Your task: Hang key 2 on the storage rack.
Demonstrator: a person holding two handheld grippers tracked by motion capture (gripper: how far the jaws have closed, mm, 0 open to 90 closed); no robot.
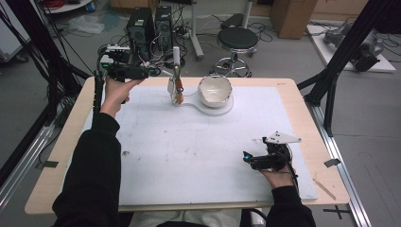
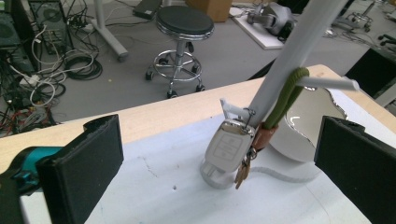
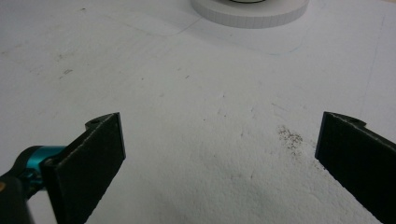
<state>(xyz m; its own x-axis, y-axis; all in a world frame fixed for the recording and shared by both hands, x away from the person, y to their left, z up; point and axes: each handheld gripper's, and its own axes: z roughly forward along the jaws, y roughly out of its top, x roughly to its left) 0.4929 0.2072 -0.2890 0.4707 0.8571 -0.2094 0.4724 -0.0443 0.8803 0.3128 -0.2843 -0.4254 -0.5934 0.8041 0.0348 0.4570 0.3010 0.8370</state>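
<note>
**Key fob hangs nose-down from the white stand**

While the left hand-held gripper (image 1: 156,71) hovers at the far left of the counter (image 1: 56,156) with its jaws spread wide and nothing between them, the key fob (image 2: 227,148) hangs just ahead of it on a white stand (image 2: 289,56). The fob's long axis runs close to vertical, slightly tilted, its ring end up against the stand's post and its lower end just above the stand's round foot. A green cord (image 2: 285,100) loops over a side peg of the stand, and a small brown tag and a key dangle beside the fob. Just right of the stand sits a white bowl (image 1: 214,90) on a round white base.

The right hand-held gripper (image 1: 247,157) rests low at the near right, well apart from the stand, jaws likewise wide and empty, aimed across a white mat (image 1: 198,151) that shows scuffs and a dark speckled patch.

Beyond the counter's wooden edge lie a grey floor, a black stool (image 1: 237,40), computer towers (image 1: 151,28) and tangled cables.
</note>
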